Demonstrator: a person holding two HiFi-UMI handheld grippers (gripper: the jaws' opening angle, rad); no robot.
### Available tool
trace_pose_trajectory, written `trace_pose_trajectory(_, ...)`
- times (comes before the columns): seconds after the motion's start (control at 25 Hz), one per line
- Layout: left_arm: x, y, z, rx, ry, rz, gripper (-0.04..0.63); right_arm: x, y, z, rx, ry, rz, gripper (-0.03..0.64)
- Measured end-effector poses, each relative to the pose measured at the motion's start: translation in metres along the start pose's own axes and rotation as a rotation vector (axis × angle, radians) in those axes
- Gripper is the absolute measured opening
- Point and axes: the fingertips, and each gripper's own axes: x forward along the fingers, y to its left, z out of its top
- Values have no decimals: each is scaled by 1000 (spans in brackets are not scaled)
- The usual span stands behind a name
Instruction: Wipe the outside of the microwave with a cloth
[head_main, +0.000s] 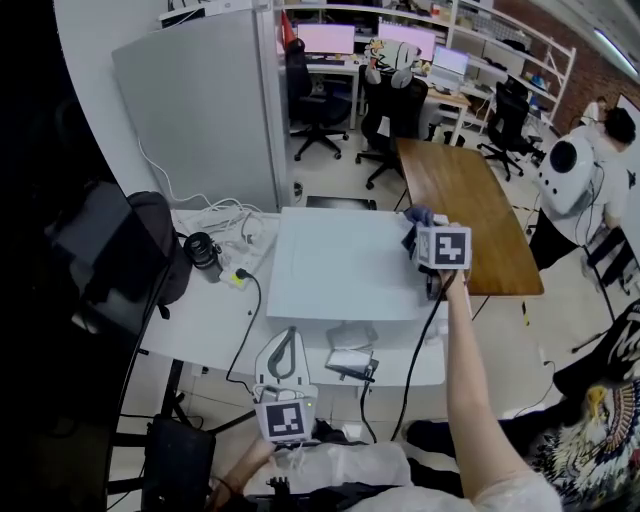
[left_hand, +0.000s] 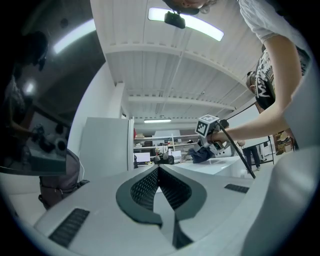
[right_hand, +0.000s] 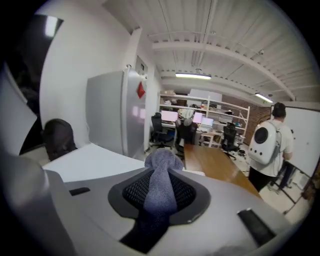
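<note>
The white microwave (head_main: 340, 265) stands on the white table (head_main: 200, 320), and I look down on its flat top. At its right rear corner my right gripper (head_main: 415, 232) is shut on a dark blue cloth (head_main: 418, 216). In the right gripper view the cloth (right_hand: 161, 185) runs up between the pads and bunches past the tips (right_hand: 161, 167), with the microwave's top (right_hand: 95, 162) to the left. My left gripper (head_main: 288, 338) hovers in front of the microwave. Its jaws meet at the tip (left_hand: 159, 170) with nothing between them. From there the right gripper (left_hand: 202, 150) and the cloth (left_hand: 200, 156) show over the microwave (left_hand: 220, 167).
A black bag (head_main: 160, 245), a black round object (head_main: 202, 250) and a power strip with cables (head_main: 237, 272) lie left of the microwave. Small items (head_main: 350, 362) sit in front of it. A wooden table (head_main: 465, 210) is at the right, a grey partition (head_main: 210, 110) behind. A person with a white backpack (head_main: 570, 175) stands far right.
</note>
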Motion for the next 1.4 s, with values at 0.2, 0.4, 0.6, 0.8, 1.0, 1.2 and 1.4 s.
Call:
trace_pose_trajectory(0.2, -8, 4, 2, 7, -6, 20, -7, -38, 157, 32, -1, -129, 298, 97)
trace_pose_trajectory(0.4, -16, 13, 8, 20, -15, 35, -6, -60, 278, 33, -51, -125, 455, 97)
trace_pose_trajectory(0.6, -23, 19, 7, 4, -5, 45, -7, -49, 309, 10, -85, -62, 459, 97)
trace_pose_trajectory(0.8, -26, 17, 10, 8, -23, 36, -8, -32, 299, -15, -134, 12, 386, 97)
trace_pose_trajectory(1.0, -25, 8, 10, -2, -19, 7, -8, -31, 235, -24, -124, 18, 268, 97)
trace_pose_trajectory(1.2, -25, -7, 9, -6, -21, -33, -7, -33, 137, -58, 23, 68, 181, 97)
trace_pose_trajectory(1.4, -25, -20, 8, -20, -13, -65, -7, -47, 28, -83, 77, 94, 17, 97)
